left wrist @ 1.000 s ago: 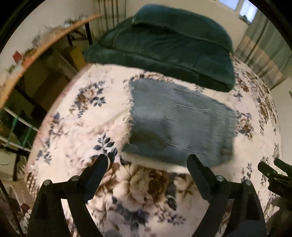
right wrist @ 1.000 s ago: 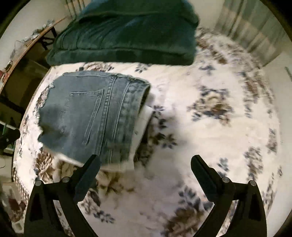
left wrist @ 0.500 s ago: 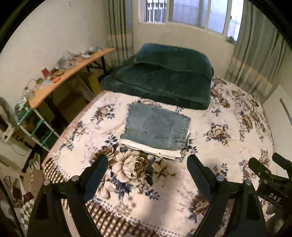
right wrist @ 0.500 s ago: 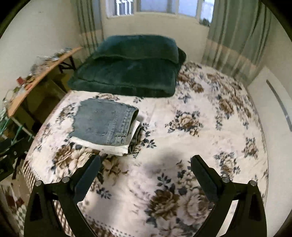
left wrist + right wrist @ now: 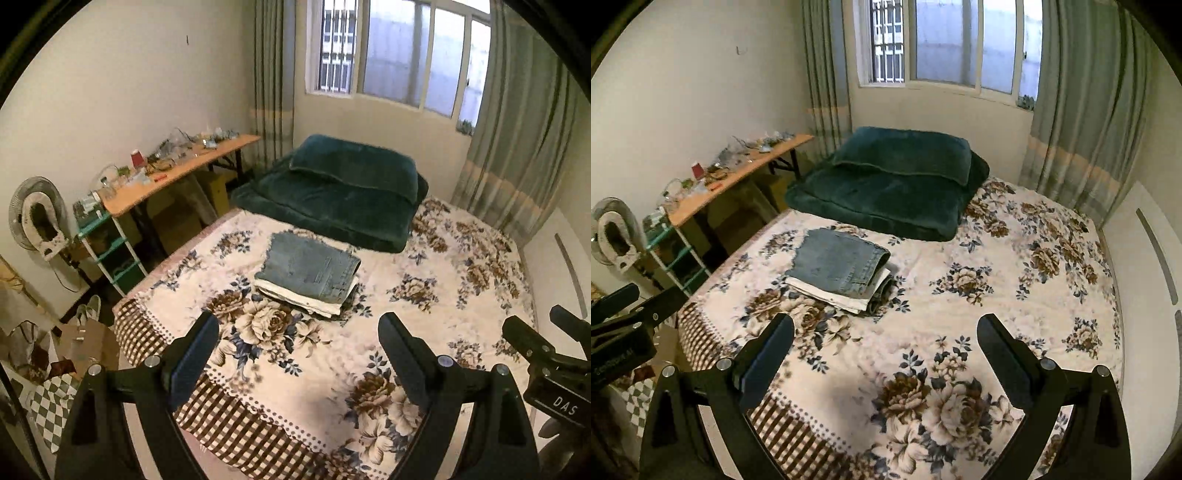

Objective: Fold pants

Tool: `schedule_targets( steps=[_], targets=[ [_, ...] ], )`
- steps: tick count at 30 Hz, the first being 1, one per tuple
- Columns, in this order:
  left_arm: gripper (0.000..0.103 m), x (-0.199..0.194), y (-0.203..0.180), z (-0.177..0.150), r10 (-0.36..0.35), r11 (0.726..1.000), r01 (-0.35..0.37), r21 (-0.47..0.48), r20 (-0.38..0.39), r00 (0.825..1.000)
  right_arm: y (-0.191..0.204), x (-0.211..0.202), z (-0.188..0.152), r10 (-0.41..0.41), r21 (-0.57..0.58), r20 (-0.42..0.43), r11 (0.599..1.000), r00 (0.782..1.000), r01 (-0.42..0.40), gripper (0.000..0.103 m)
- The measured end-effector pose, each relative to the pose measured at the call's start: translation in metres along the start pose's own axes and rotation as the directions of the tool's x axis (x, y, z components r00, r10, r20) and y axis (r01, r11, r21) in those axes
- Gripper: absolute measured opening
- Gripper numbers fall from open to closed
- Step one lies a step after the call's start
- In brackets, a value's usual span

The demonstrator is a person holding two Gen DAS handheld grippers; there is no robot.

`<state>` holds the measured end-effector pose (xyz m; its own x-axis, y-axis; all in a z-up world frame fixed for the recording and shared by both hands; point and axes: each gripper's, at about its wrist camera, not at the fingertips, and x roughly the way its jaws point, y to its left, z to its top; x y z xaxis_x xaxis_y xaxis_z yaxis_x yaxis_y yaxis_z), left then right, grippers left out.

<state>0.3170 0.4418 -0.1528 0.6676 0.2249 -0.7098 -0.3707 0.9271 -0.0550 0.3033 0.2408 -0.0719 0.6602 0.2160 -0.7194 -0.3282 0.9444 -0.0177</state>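
The folded jeans (image 5: 312,267) sit atop a white folded garment (image 5: 295,297) on the floral bed (image 5: 424,295), just before the green quilt (image 5: 332,199), while the left hand-held gripper (image 5: 299,341) and right hand-held gripper (image 5: 886,343) hover well back, fingers spread apart, empty.

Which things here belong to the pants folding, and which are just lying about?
Job:
folded blue denim pants
folded white pants beneath
left gripper, open
right gripper, open
floral bedspread

Lying about:
dark green folded quilt
cluttered wooden desk
red cup
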Motion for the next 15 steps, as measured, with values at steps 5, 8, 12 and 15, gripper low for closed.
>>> schedule_targets(
  steps=[5,8,12,15],
  targets=[
    [0.088,-0.048,0.001,-0.006,0.002,1.0,-0.003,0.023,0.035,0.999,0.001,-0.072,-0.011,0.004,-0.006,0.052,1.0,0.999,-0.003,0.101],
    [0.088,-0.075,0.002,-0.013,0.001,0.999,-0.003,0.04,0.048,0.999,0.003,-0.117,-0.018,0.004,0.003,0.085,1.0,0.996,-0.004,0.101],
    [0.088,-0.1,0.005,-0.022,-0.002,0.999,0.0,0.04,0.056,0.998,0.008,-0.166,-0.029,0.008,-0.002,0.121,1.0,0.993,-0.008,0.101],
    [0.088,-0.115,0.009,-0.028,-0.004,1.0,0.003,0.028,0.063,0.998,0.015,-0.192,-0.036,0.027,-0.013,0.126,1.0,0.992,-0.026,0.101]
  ],
)
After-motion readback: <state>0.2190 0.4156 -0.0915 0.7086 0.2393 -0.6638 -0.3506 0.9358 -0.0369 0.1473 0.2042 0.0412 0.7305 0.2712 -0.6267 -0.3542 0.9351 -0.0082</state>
